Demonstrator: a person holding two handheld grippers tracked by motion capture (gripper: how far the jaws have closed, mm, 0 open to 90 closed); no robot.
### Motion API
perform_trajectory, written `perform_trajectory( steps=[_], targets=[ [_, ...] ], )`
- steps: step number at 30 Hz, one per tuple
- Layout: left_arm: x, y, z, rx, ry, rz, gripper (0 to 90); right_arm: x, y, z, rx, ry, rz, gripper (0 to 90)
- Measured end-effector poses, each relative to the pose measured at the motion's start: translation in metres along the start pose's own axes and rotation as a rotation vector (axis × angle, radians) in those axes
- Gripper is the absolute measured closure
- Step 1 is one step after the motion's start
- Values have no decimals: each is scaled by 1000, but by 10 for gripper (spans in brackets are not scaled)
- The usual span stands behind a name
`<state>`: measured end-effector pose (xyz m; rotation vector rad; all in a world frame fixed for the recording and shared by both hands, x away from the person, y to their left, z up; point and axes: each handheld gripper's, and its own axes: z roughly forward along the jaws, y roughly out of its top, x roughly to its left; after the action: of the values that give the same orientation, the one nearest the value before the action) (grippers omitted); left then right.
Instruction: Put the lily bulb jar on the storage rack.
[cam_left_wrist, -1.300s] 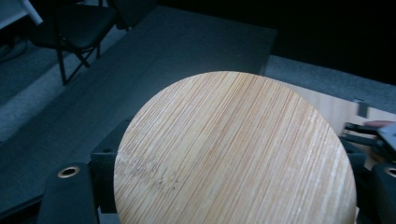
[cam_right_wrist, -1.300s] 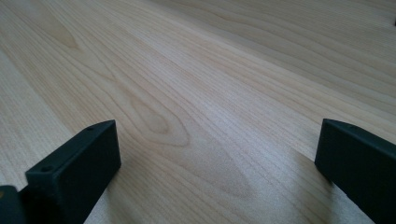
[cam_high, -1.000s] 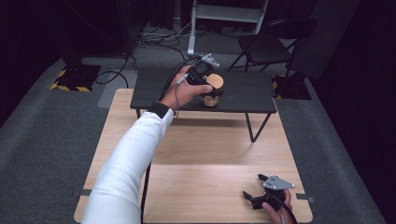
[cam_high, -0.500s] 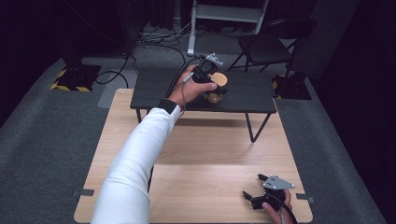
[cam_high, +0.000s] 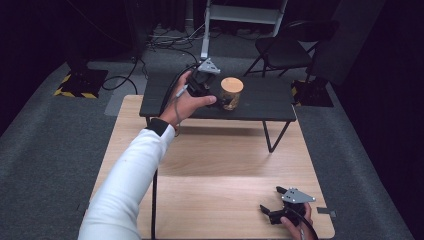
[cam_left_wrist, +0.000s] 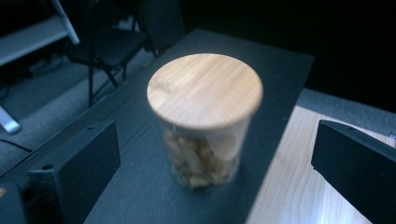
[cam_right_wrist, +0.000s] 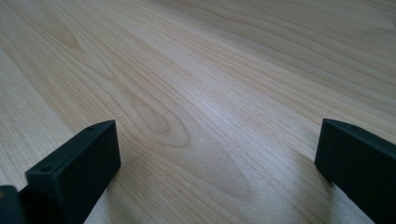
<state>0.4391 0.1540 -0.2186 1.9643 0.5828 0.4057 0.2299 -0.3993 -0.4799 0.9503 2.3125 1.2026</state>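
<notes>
Your left gripper (cam_left_wrist: 210, 154) is sitting wide open, gripping nothing, with the upright jar (cam_left_wrist: 204, 116) dead ahead between its jaws; your right gripper (cam_right_wrist: 215, 154), far off, is gaping empty too.

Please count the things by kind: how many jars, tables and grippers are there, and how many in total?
Jars with wooden lid: 1
Tables: 2, the black table and the wooden table
Grippers: 2, the left gripper and the right gripper
Total: 5
</notes>
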Motion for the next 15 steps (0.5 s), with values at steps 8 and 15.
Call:
perform_trajectory(
  steps=[8,15],
  targets=[
    [-32,-40,-32,-43,38,5,4,0,0,0,0,-1,0,0],
    [-51,-71,-48,-38,57,11,5,1,0,0,-1,-2,0,0]
  ],
)
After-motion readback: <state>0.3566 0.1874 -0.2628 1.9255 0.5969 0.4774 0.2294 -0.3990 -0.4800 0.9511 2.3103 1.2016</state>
